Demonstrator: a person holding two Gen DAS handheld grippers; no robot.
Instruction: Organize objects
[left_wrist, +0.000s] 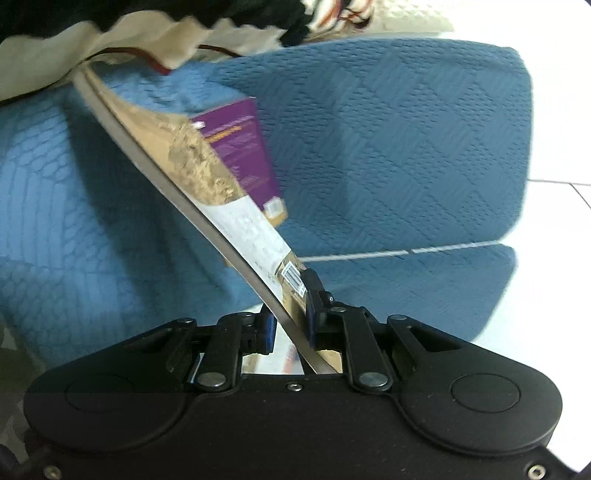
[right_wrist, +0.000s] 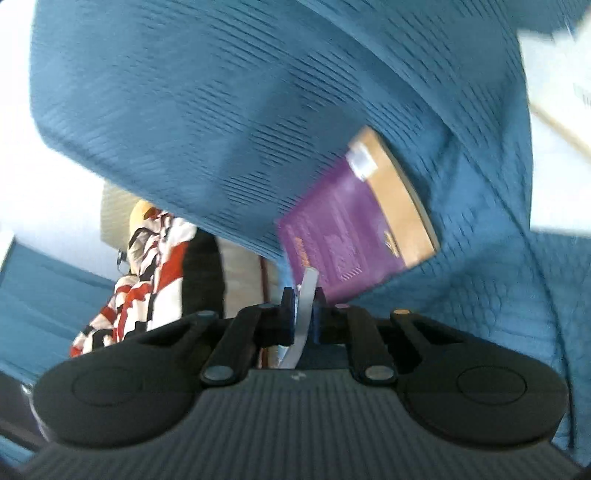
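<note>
Here, on my left gripper (left_wrist: 290, 325), the jaws are drawn in narrow and pinch the near end of a thin book (left_wrist: 236, 221) held edge-on, its grey page edge running up and away to the left. The blue pads (left_wrist: 314, 314) press on both sides of it, just beside a small barcode on its pale back cover. Behind that book a second one, a purple book (left_wrist: 240, 147), leans against the blue sofa (left_wrist: 406, 147), which fills most of the view with its quilted fabric. A cream cloth (left_wrist: 44, 62) with a wavy hem hangs over the sofa at top left.

On my right gripper (right_wrist: 303, 314), the jaws are also nearly together, clamped on a pale, thin strip (right_wrist: 304, 295); I cannot tell what the strip belongs to. Just past it the purple book (right_wrist: 332, 243) rests tilted in the fold between the blue sofa (right_wrist: 221, 110) cushions, its tan band uppermost. To the left lies a red, white and black patterned cloth (right_wrist: 147, 266). The view is blurred.
</note>
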